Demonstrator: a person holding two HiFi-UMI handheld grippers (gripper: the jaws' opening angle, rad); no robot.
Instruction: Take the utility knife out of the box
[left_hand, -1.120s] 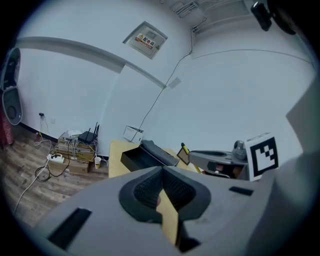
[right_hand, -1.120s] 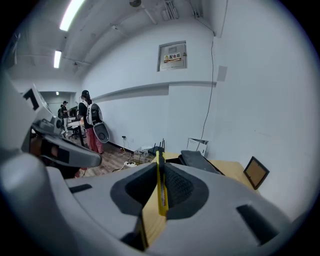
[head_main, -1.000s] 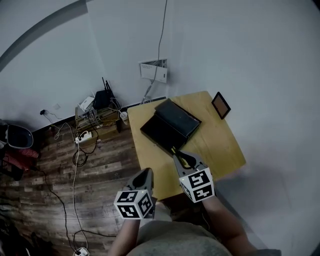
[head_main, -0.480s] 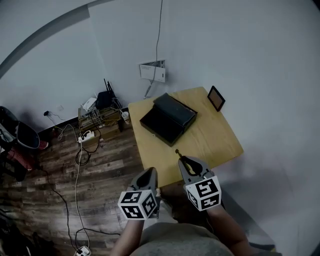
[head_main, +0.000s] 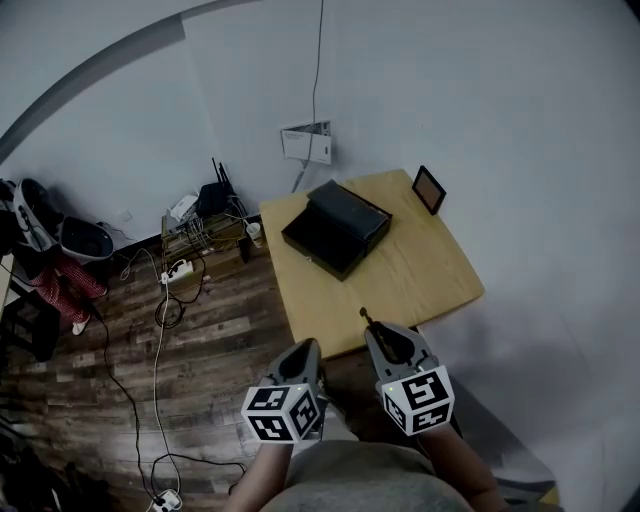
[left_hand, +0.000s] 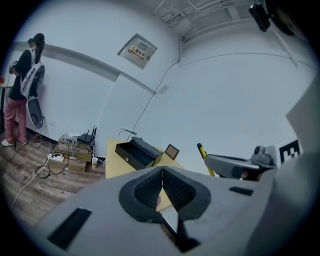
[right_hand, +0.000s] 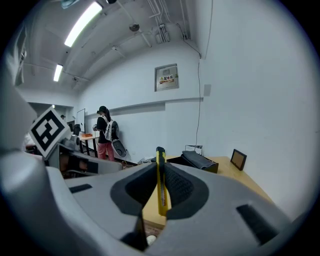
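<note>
Utility knife (right_hand: 160, 186) is out of the box: yellow body pinched edge-on in the right gripper (right_hand: 161, 171), jaws narrow and closed on it, tip poking past them. It sits low centre in the head view, at the near edge of the worktop (head_main: 410, 285). Black box (head_main: 335, 228) lies open, upper centre of the frame, well apart from both grippers. Left gripper (left_hand: 162, 174) has its jaws together with nothing between.

Risks, as I judge them: the hold is on the thin flat sides, so a swing could pivot or slip the knife. A drop here may miss the worktop and hit the floor (head_main: 200, 330). I cannot tell whether the blade is out.
</note>
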